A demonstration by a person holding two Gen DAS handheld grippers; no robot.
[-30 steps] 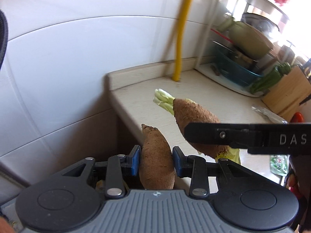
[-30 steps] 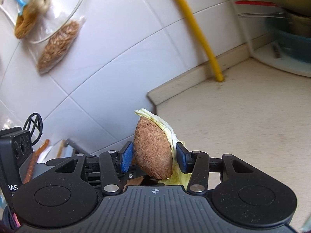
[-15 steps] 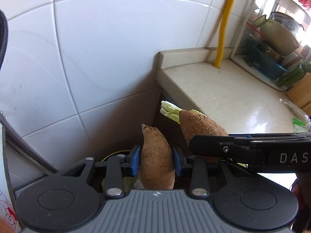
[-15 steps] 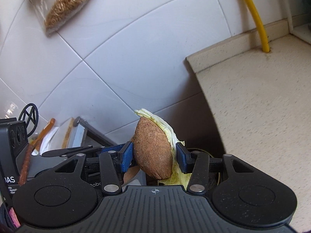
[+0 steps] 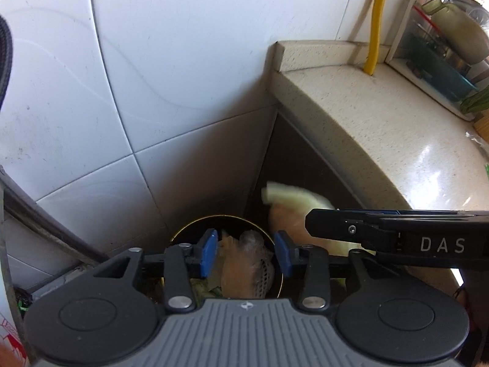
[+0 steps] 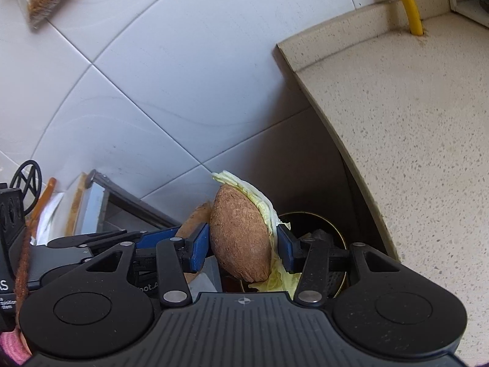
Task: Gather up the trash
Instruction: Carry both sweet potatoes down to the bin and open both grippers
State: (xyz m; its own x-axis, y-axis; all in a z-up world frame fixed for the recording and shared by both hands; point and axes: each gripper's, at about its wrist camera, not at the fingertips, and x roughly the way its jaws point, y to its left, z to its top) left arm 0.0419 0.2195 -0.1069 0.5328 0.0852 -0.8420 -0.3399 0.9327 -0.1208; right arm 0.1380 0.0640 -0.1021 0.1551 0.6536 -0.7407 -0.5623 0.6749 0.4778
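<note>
My left gripper (image 5: 246,255) is open above a round, gold-rimmed trash bin (image 5: 183,232) in the corner beside the counter. A brown sweet potato (image 5: 241,272) sits blurred between the fingers, over the trash in the bin. My right gripper (image 6: 243,249) is shut on a second brown sweet potato (image 6: 240,238) and a pale cabbage leaf (image 6: 262,208), held just above the bin (image 6: 331,229). In the left wrist view that potato and leaf (image 5: 293,202) show blurred behind the right gripper's black finger (image 5: 382,232).
A speckled stone counter (image 5: 382,128) ends right of the bin, with a yellow pipe (image 5: 377,21) and a dish rack (image 5: 443,55) at its back. White wall tiles (image 5: 152,76) stand behind. A frame and papers (image 6: 82,214) lean left of the bin.
Both grippers swung left off the counter and down over the bin. My left gripper opened and let go of its sweet potato, which is dropping into the bin. The right stays shut.
</note>
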